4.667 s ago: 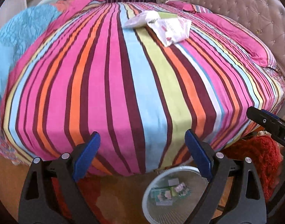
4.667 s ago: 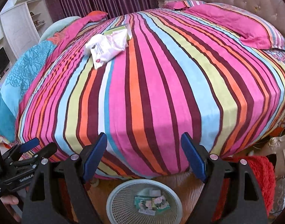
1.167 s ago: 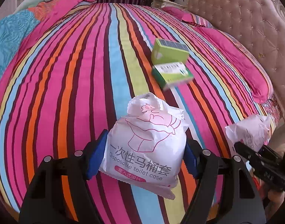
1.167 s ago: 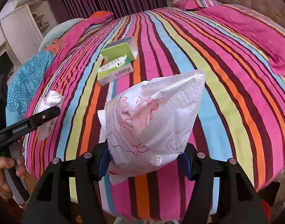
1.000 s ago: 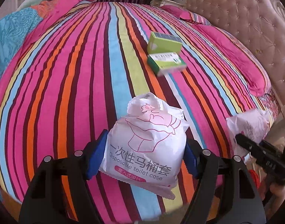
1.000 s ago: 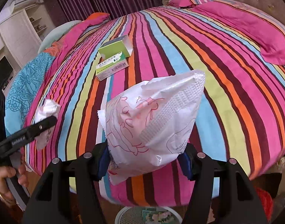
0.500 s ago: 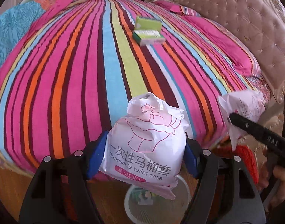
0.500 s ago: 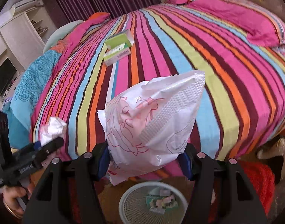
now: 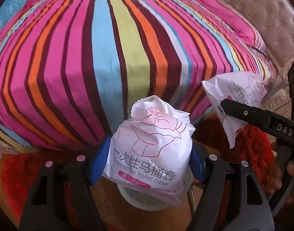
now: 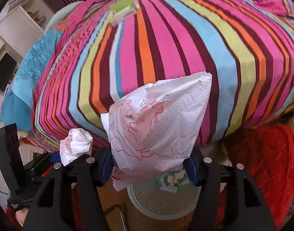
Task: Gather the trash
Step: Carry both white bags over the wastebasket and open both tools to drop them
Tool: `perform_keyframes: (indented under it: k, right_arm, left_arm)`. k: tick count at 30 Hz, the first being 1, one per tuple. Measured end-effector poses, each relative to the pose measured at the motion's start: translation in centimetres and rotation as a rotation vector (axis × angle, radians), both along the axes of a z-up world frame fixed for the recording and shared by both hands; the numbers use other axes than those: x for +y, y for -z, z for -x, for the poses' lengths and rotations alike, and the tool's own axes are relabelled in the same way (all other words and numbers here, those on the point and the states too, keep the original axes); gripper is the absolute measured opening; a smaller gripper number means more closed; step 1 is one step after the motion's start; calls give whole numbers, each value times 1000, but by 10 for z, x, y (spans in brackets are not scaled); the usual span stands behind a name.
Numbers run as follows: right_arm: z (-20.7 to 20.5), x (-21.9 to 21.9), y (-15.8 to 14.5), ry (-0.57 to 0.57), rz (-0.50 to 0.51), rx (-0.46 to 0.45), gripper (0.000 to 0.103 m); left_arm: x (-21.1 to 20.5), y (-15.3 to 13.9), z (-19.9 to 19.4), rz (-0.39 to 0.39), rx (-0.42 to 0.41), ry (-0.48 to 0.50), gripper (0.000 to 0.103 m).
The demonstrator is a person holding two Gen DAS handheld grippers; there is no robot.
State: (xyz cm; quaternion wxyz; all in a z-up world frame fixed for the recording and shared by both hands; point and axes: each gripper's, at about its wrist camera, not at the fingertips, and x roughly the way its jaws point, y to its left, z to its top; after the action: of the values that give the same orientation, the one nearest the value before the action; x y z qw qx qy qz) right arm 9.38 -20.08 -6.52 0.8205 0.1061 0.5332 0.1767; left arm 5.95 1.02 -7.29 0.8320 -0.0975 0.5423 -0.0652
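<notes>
The left gripper (image 9: 147,165) is clamped on a white plastic packet printed "Disposable toilet case" (image 9: 150,150). The right gripper (image 10: 149,168) is clamped on a second white plastic packet with pink line art (image 10: 156,130). Both packets hang above a white mesh wastebasket (image 10: 162,198) on the floor. Beyond lies the striped bed (image 9: 108,48), with 2 green cardboard boxes (image 10: 123,11) far across it.

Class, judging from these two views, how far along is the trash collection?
Done: wrappers already lie in the white basket. In hand: the left hand-held gripper and the right hand-held gripper each clamp a white packet above it. Left: release both, then fetch the green boxes on the bed.
</notes>
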Motion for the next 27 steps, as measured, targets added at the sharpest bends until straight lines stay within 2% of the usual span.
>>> perform_keyframes:
  k: [14, 21, 27]
  right_arm:
    - [4, 2, 57, -19, 89, 233, 58]
    - [-4, 1, 87, 1, 117, 370, 58]
    - [-11, 4, 110, 20, 125, 468, 58]
  left_arm:
    - [-24, 53, 13, 6, 195, 76, 71]
    - [-25, 81, 12, 3, 309, 85, 71]
    - [-27, 109, 7, 38, 416, 80, 71]
